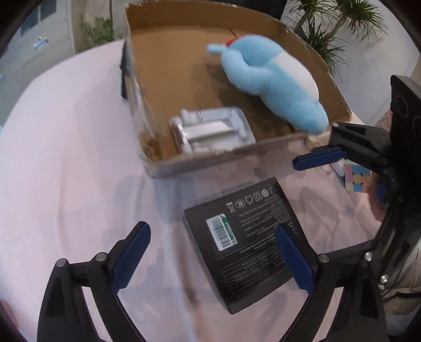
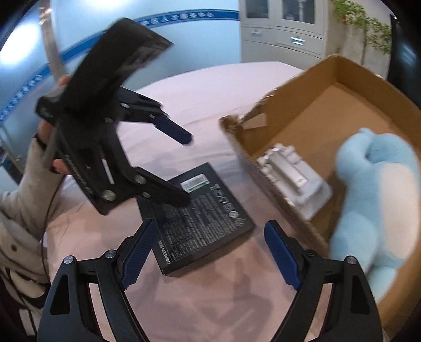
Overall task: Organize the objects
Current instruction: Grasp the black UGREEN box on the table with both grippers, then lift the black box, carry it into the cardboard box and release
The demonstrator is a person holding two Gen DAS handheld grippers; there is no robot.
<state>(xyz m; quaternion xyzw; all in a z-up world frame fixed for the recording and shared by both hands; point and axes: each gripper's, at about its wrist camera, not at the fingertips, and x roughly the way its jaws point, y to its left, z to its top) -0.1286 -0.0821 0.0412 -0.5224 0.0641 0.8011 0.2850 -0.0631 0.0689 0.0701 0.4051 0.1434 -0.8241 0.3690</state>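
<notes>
A flat black box [image 1: 247, 239] with a barcode label lies on the pink tablecloth [image 1: 65, 157] in front of an open cardboard box [image 1: 147, 110]. It also shows in the right wrist view [image 2: 200, 218]. In the cardboard box [image 2: 342, 115] lie a blue plush toy [image 1: 273, 79] and a white moulded packaging tray [image 1: 210, 131]; both also show in the right wrist view, the toy [image 2: 373, 192] and the tray [image 2: 292, 176]. My left gripper [image 1: 213, 255] is open over the black box's near left part. My right gripper [image 2: 210, 252] is open and empty, just above the black box's near edge.
A pastel puzzle cube [image 1: 356, 179] sits on the cloth to the right, behind the right gripper body [image 1: 368, 147]. Potted plants [image 1: 336, 23] and grey cabinets [image 2: 284, 29] stand beyond the table. The person's sleeve [image 2: 18, 210] shows at the left.
</notes>
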